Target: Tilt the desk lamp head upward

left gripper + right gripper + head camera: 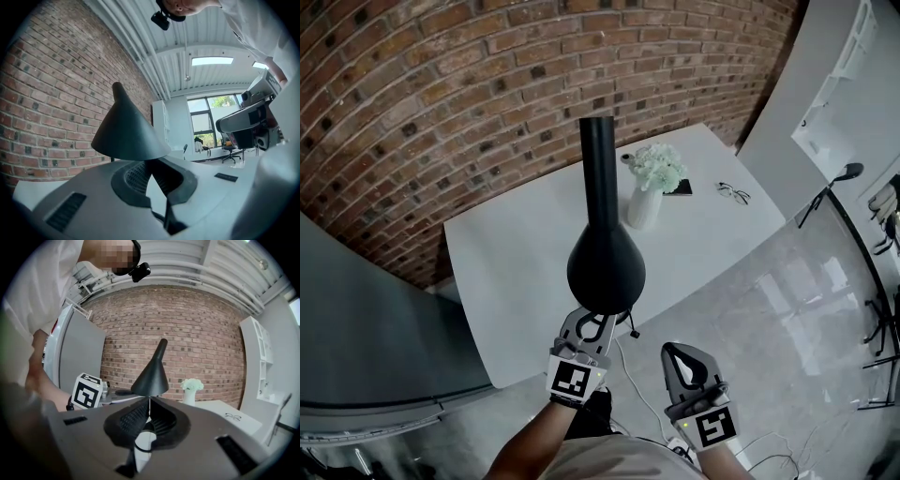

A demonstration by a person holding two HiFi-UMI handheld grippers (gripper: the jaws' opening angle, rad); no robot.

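Left gripper [598,319] pinching rim of smooth black cone-shaped lamp head [606,267], over near edge of table [516,281]. Right gripper [673,350] jaws pressing together, empty.

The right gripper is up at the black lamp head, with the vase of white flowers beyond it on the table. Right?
No: it is the left gripper at the lamp head, jaws closed at its rim; the right gripper hangs back, shut and empty. The head view shows this. The vase of white flowers does stand beyond on the table.
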